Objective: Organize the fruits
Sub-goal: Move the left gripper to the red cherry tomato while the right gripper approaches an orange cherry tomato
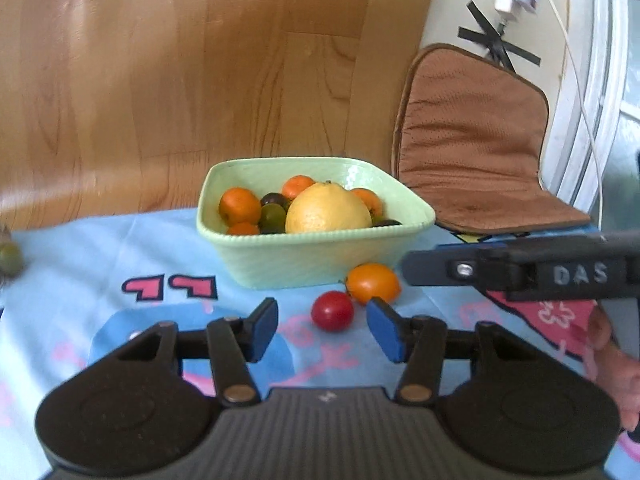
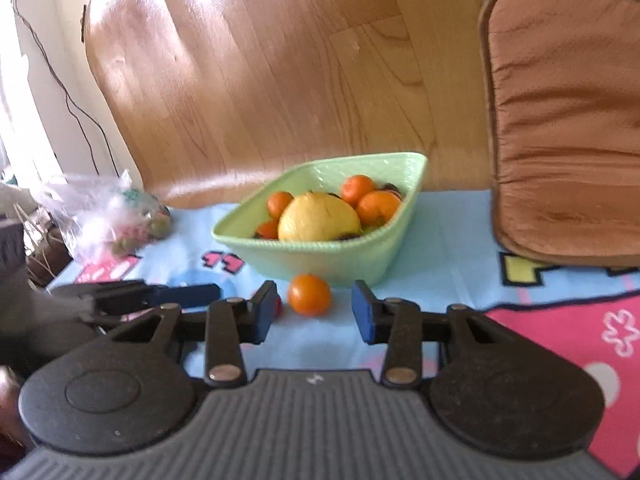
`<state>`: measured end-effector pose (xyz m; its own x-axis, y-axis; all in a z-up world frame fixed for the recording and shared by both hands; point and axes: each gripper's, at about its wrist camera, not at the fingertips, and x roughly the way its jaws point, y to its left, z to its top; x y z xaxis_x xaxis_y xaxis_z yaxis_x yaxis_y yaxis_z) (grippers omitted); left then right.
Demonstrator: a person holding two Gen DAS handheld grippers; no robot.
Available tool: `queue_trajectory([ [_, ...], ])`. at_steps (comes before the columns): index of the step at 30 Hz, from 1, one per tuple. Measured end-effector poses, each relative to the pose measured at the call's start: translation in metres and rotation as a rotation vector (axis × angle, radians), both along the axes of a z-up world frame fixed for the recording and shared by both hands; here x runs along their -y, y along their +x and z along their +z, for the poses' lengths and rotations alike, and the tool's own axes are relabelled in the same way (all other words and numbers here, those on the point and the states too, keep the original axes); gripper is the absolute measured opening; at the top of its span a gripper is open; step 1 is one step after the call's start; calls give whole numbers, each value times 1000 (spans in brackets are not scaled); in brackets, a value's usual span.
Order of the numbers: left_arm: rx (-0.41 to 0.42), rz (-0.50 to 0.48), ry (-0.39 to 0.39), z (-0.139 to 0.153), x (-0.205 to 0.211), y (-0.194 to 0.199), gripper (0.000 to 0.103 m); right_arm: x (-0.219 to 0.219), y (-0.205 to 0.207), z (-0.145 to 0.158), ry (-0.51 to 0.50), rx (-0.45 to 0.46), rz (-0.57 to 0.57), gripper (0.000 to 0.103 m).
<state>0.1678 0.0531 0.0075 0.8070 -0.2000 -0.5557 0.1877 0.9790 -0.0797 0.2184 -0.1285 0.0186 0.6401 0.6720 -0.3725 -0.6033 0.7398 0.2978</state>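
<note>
A pale green bowl (image 1: 304,264) (image 2: 320,260) on the blue patterned cloth holds a big yellow citrus (image 1: 328,210) (image 2: 319,218), several small oranges and dark fruits. In front of it lie a small orange fruit (image 1: 373,283) (image 2: 309,294) and a red tomato (image 1: 332,311). My left gripper (image 1: 322,320) is open, with the tomato just ahead between its blue pads and untouched. My right gripper (image 2: 314,308) is open too, the orange fruit lying just beyond its fingertips. In the right wrist view the tomato (image 2: 279,307) only peeks out behind one finger.
A brown seat cushion (image 1: 468,136) (image 2: 560,120) leans at the right behind the bowl. A curved wooden chair back (image 1: 180,60) stands behind the table. A clear plastic bag (image 2: 108,216) of fruit sits at the far left. A green fruit (image 1: 10,258) lies at the left edge.
</note>
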Motion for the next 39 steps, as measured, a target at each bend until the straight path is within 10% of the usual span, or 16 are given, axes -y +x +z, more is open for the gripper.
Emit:
queue_trajectory([
  [12, -66, -16, -63, -4, 3, 5, 27, -5, 13, -14, 17, -116, 25, 31],
  [27, -28, -36, -29, -3, 26, -152, 27, 39, -160, -34, -120, 63, 71, 32],
  [35, 9, -20, 56, -11, 41, -165, 34, 31, -183, -52, -189, 154, 78, 42],
  [39, 3, 37, 84, -11, 41, -164, 53, 35, -179, -52, -166, 139, 59, 50],
])
